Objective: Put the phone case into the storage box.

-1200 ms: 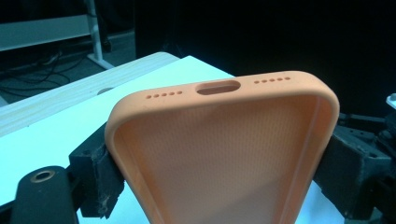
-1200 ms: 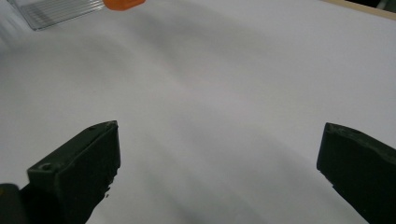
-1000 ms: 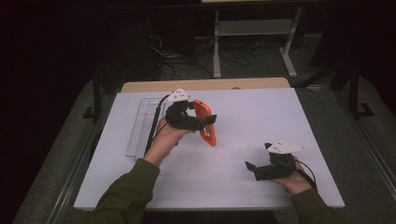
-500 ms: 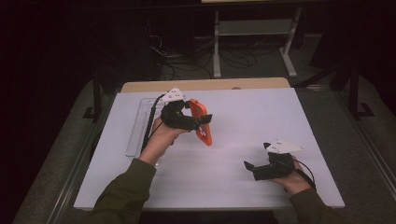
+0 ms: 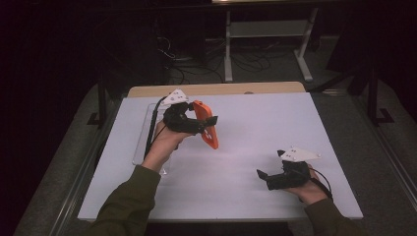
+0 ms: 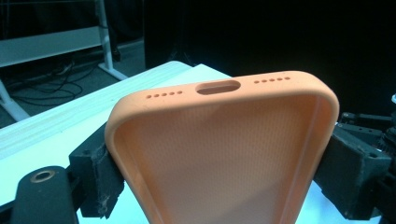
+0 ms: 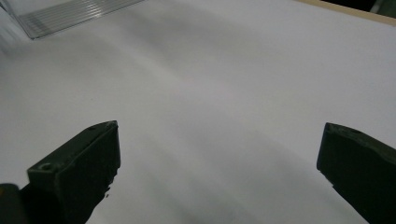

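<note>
L gripper [image 5: 196, 124] fingers clamped on orange phone case [image 5: 205, 124] above table [image 5: 255, 123]; R gripper [image 5: 268, 178] fingers apart, empty.

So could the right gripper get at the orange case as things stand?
Probably yes: the right gripper is open and holds nothing, with bare table between it and the case held in the left gripper.
</note>
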The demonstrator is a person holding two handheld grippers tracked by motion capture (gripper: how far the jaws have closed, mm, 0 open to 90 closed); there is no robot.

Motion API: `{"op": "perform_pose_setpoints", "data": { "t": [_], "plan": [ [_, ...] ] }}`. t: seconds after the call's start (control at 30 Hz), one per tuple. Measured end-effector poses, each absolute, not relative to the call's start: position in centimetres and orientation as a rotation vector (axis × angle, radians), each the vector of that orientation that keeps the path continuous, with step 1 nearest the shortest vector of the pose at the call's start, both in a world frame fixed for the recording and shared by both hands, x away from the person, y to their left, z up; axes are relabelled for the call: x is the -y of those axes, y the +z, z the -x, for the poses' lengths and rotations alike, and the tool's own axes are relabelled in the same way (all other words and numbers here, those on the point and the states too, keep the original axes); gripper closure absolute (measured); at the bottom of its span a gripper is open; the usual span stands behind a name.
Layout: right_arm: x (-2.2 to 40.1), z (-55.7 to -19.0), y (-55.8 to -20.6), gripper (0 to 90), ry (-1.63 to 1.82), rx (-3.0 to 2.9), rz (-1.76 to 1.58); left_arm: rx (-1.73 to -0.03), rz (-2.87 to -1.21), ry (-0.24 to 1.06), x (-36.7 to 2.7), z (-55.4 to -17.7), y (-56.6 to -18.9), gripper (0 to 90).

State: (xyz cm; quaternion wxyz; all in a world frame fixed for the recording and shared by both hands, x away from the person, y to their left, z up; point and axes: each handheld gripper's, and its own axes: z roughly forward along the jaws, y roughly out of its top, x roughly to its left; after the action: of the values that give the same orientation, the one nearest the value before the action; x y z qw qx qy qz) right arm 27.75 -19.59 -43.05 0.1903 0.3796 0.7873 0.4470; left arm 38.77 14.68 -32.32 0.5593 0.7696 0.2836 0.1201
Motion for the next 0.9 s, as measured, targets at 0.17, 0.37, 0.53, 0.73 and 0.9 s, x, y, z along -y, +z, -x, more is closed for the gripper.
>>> {"op": "perform_pose_setpoints", "data": {
  "t": [0.17, 0.37, 0.53, 0.73, 0.9],
  "plan": [
    [19.6, -27.7, -43.0, 0.0, 1.258, -2.213, -1.073, -0.681, -1.804, 0.293, -15.1, -38.9, -32.2, 13.7],
    [19.6, -27.8, -43.1, 0.0, 1.258, -2.212, -1.064, -0.687, -1.808, 0.317, -15.6, -39.1, -32.1, 13.7],
    [19.6, -27.7, -43.0, 0.0, 1.260, -2.213, -1.070, -0.697, -1.796, 0.334, -16.2, -39.3, -31.9, 13.7],
    [19.6, -27.7, -43.0, 0.0, 1.260, -2.214, -1.077, -0.715, -1.771, 0.355, -17.2, -39.5, -31.5, 13.7],
    [19.6, -27.8, -43.1, 0.0, 1.258, -2.211, -1.064, -0.730, -1.753, 0.378, -18.1, -39.7, -31.1, 13.7]
  ]
}}
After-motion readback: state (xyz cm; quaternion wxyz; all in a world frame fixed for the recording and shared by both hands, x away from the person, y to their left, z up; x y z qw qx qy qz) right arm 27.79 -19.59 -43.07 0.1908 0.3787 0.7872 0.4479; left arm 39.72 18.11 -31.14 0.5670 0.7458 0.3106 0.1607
